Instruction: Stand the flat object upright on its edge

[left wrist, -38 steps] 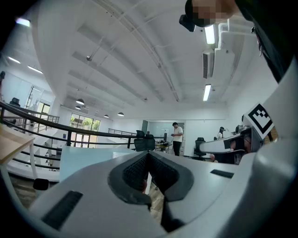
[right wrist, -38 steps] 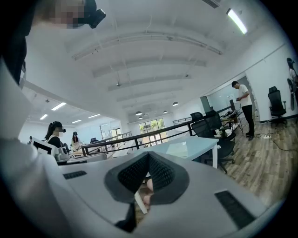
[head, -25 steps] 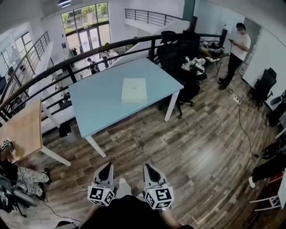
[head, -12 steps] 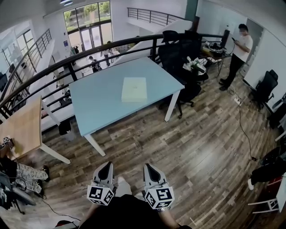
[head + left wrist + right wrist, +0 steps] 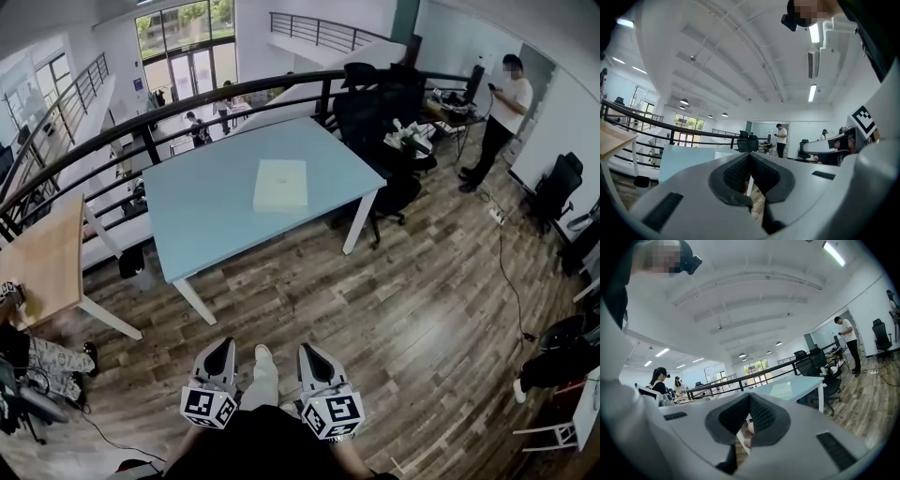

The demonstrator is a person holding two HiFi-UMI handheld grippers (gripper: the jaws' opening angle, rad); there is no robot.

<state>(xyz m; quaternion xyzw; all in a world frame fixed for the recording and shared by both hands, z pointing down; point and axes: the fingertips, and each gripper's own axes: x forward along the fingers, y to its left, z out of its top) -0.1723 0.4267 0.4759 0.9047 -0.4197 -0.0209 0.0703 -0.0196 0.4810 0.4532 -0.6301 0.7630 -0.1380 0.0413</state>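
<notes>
Pale flat pad (image 5: 280,185) lying flat on blue table (image 5: 202,220) — well ahead of me, my left gripper (image 5: 223,349) and right gripper (image 5: 307,351) low over wood floor (image 5: 403,309), both jaws pressed together, empty.

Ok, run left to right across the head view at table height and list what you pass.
Wooden table → flat white object lying on the blue table → black office chairs → standing person → black chair by the right wall.
</notes>
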